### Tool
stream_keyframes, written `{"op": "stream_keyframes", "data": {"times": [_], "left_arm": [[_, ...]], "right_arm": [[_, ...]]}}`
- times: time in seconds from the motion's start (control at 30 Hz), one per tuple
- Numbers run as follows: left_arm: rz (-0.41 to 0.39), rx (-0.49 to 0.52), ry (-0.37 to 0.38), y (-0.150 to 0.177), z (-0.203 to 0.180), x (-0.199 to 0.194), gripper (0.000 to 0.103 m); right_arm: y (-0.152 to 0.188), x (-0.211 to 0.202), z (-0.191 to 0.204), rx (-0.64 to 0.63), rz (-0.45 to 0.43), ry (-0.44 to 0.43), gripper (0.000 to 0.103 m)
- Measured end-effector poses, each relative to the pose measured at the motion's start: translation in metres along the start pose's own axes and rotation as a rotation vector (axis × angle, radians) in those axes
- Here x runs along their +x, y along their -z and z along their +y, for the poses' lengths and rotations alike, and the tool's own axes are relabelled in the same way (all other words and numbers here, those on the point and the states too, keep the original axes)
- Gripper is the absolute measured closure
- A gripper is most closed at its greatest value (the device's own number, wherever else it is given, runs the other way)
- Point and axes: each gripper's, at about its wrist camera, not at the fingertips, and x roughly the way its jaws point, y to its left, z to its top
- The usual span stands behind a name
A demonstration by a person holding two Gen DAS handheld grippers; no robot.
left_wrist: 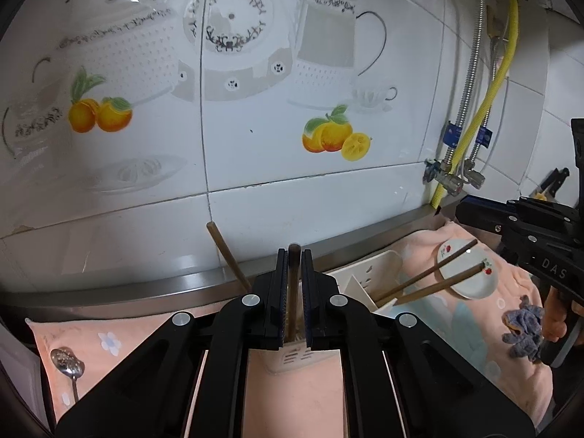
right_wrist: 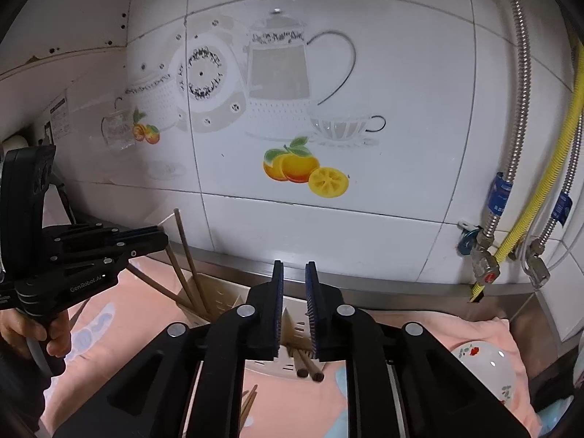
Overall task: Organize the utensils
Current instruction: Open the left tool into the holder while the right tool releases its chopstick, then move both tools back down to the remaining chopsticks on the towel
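Note:
A brown chopstick (left_wrist: 294, 284) stands upright over the white utensil holder (left_wrist: 368, 273), with my left gripper (left_wrist: 294, 252) shut on it. Another chopstick (left_wrist: 228, 259) leans left out of the holder, and two chopsticks (left_wrist: 430, 281) lean right across it. My right gripper (right_wrist: 294, 263) is open above the holder (right_wrist: 226, 303). The ends of the two chopsticks (right_wrist: 308, 368) lie just below its jaws, and the pads do not press on them. Each gripper shows in the other's view: the right gripper (left_wrist: 460, 208) at the right edge, the left gripper (right_wrist: 162, 237) at the left.
A pink floral towel (left_wrist: 292, 401) covers the steel counter. A metal spoon (left_wrist: 67, 361) lies at the left, a white flowered plate (left_wrist: 471, 277) and a blue cloth (left_wrist: 522, 328) at the right. The tiled wall (right_wrist: 328, 219) and hoses with valves (right_wrist: 485, 266) stand close behind.

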Motion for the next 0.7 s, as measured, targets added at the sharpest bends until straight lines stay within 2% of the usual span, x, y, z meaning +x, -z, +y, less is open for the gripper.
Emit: {"op": "stream_keyframes", "data": {"times": [0.07, 0.13, 0.27, 0.4, 0.47, 0.53, 0.7], "left_arm": [[-0.007, -0.001, -0.001, 0.003, -0.001, -0.007, 0.089], [-0.019, 0.003, -0.006, 0.007, -0.002, -0.018, 0.078], [-0.035, 0.003, -0.008, 0.018, -0.003, -0.035, 0.072], [-0.045, -0.007, -0.009, 0.038, -0.003, -0.056, 0.060], [-0.041, -0.011, -0.007, 0.050, -0.004, -0.064, 0.060], [-0.034, -0.019, -0.005, 0.061, -0.005, -0.070, 0.053], [-0.014, -0.034, -0.017, 0.096, -0.005, -0.083, 0.046]], "right_arm": [[0.002, -0.009, 0.003, -0.001, -0.012, 0.000, 0.080], [0.005, -0.019, 0.005, -0.004, -0.022, 0.002, 0.076], [0.017, -0.038, 0.009, -0.002, -0.042, -0.002, 0.067], [0.034, -0.053, 0.013, 0.001, -0.041, -0.004, 0.058], [0.048, -0.058, 0.018, 0.002, -0.031, -0.008, 0.054], [0.061, -0.061, 0.022, -0.005, -0.018, -0.007, 0.053], [0.099, -0.064, 0.035, -0.013, 0.015, -0.012, 0.049]]}}
